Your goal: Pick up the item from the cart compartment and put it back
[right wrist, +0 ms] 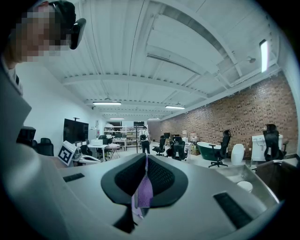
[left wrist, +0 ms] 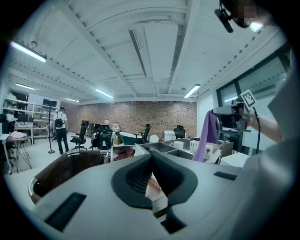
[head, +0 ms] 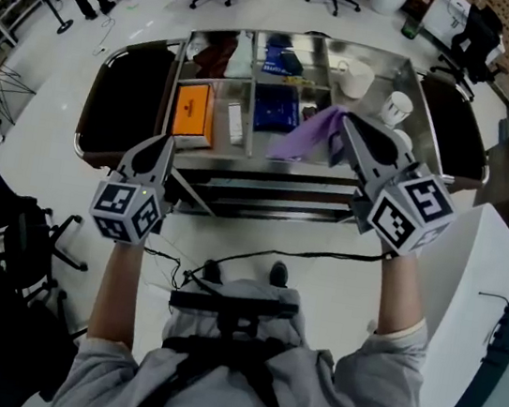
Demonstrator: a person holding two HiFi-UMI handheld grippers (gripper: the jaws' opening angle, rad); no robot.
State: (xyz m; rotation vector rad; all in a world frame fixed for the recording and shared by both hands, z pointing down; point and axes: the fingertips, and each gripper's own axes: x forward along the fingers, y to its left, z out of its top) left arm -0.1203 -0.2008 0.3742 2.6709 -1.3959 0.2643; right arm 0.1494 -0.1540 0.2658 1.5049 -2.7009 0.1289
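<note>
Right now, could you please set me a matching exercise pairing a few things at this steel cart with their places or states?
Column one:
1. purple cloth
2. flat orange box
3. left claw

Column two:
A. lying in the left-hand compartment of the steel cart
B. shut, holding nothing
C. pinched in the right claw, hanging over the cart

Pairs: 1-C, 2-A, 3-B
</note>
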